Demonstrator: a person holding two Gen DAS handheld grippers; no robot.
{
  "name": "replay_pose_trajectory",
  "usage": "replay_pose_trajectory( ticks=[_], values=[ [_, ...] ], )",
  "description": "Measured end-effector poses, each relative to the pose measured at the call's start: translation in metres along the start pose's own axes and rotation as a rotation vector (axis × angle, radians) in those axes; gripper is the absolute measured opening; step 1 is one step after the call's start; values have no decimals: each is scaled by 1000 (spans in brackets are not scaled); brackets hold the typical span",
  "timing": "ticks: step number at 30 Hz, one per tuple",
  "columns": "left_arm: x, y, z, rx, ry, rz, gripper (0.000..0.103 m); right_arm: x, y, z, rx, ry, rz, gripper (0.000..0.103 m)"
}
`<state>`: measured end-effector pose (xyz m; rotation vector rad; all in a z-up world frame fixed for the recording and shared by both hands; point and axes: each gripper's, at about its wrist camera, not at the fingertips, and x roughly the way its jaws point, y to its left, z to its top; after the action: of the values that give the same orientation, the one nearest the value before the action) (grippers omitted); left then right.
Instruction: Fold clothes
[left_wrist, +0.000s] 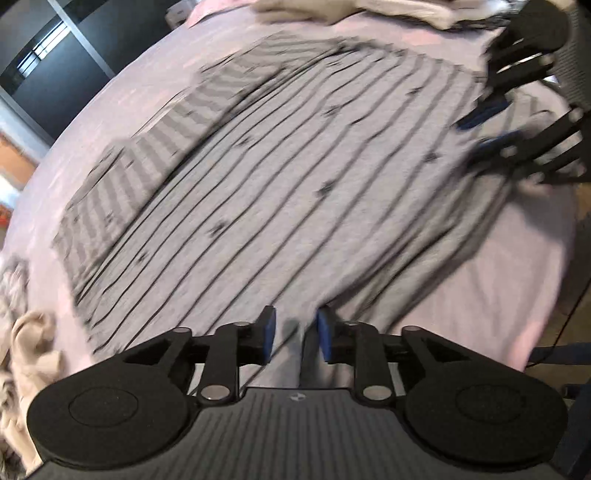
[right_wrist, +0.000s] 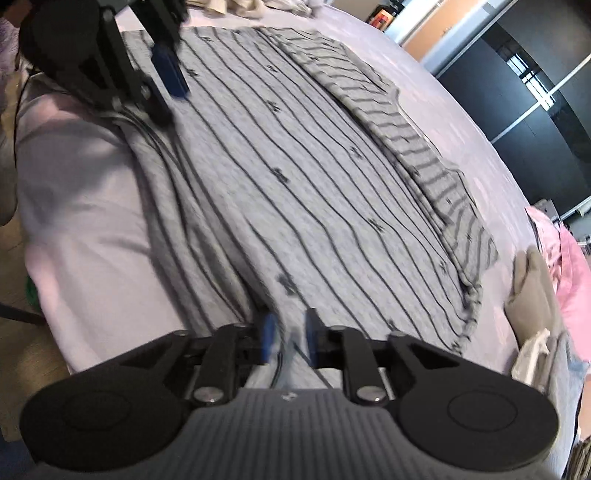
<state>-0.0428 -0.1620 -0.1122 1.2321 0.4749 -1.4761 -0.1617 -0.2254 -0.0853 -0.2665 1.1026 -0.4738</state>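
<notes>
Left wrist view: a grey striped shirt (left_wrist: 295, 177) lies spread on a bed with a pale lilac sheet (left_wrist: 480, 295), one sleeve (left_wrist: 155, 158) folded in over the body. The left claw (left_wrist: 295, 334) sits at the shirt's near edge, its blue pads (left_wrist: 269, 332) partly apart, with a ridge of the fabric rising between them; whether they press on it I cannot tell. The right claw (left_wrist: 487, 129) is blurred at the shirt's far edge, its pads also apart. Loose beige clothes (left_wrist: 33, 343) lie at the left.

Right wrist view: the right claw (right_wrist: 290, 338) is partly open astride a bunched fold of the shirt (right_wrist: 295, 177); the grip is unclear. The left claw (right_wrist: 162, 88) shows at upper left, over the shirt's edge. Folded grey and pink clothes (right_wrist: 535, 291) sit at right.
</notes>
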Motion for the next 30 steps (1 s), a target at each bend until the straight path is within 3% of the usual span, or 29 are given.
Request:
replay_pose_trajectory(
  ticks=[4, 7, 9, 14, 18, 23, 26, 30],
  values=[
    [6, 20, -11, -30, 72, 40, 24, 5, -18, -9, 42, 44, -36, 28],
    [7, 31, -17, -41, 113, 145, 24, 10, -33, -6, 99, 60, -52, 32],
    [4, 41, -20, -56, 127, 177, 24, 8, -43, -6, 129, 63, -42, 39],
    [-26, 64, -25, -123, 79, 89, 24, -9, -49, -7, 151, 45, 27, 41],
    [-45, 59, -31, -98, 46, 24, 25, -26, -48, -9, 147, 38, 69, 42],
    [-61, 20, -49, 62, 54, -59, 28, -41, -40, -15, 106, 53, 107, 44],
    [-58, -3, -61, 157, 104, -66, 39, -45, -29, -25, 73, 94, 127, 44],
    [-43, -25, -72, 238, 179, -49, 39, -42, -14, -36, 56, 147, 150, 44]
  ],
)
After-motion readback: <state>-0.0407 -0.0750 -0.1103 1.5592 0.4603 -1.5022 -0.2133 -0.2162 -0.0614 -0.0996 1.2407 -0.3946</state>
